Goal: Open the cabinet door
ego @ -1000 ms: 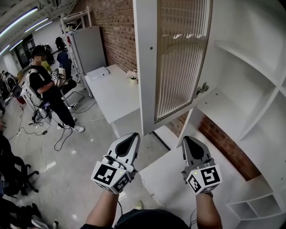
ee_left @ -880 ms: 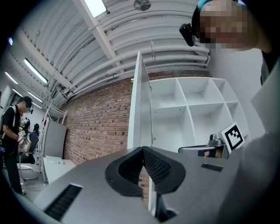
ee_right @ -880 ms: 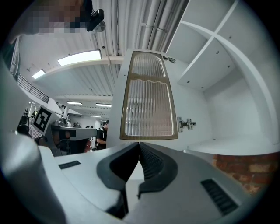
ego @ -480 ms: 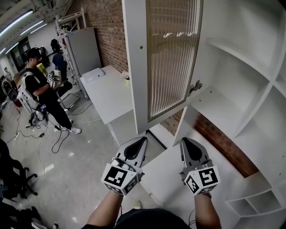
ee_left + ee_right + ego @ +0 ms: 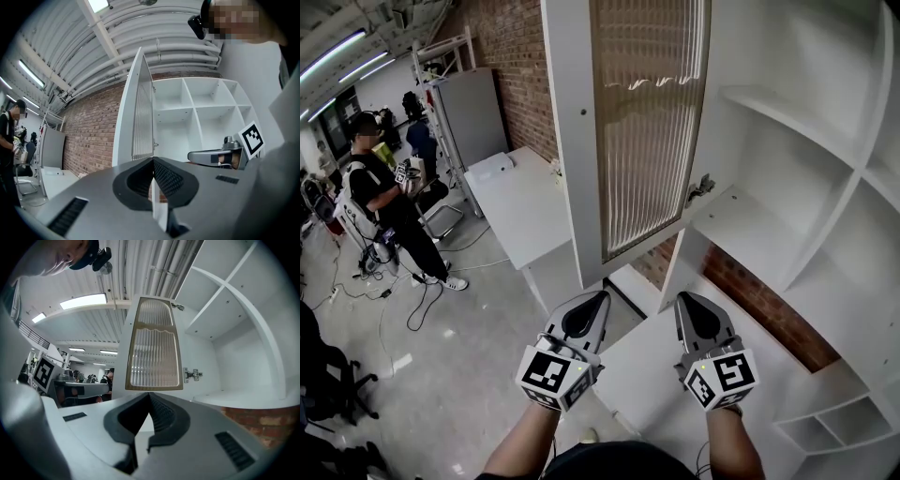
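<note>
The white cabinet door (image 5: pixel 633 131) with its ribbed glass panel stands swung wide open, hinged (image 5: pixel 703 186) to the white shelf unit (image 5: pixel 797 216). It also shows edge-on in the left gripper view as the door (image 5: pixel 138 117), and face-on in the right gripper view as the door (image 5: pixel 154 352). My left gripper (image 5: pixel 592 302) is below the door's lower edge, shut and empty. My right gripper (image 5: pixel 692 302) is beside it, below the shelf, also shut with nothing held. Neither touches the door.
Open white shelves (image 5: pixel 750 225) lie behind the door, above a white counter (image 5: pixel 656 375) and a brick wall (image 5: pixel 769 300). A white table (image 5: pixel 520 202) and a grey cabinet (image 5: pixel 473 103) stand to the left. A person (image 5: pixel 380 202) stands on the floor at far left.
The door appears further left and nearer in the head view than a second ago. Both grippers have drifted slightly toward each other and stay shut below it.
</note>
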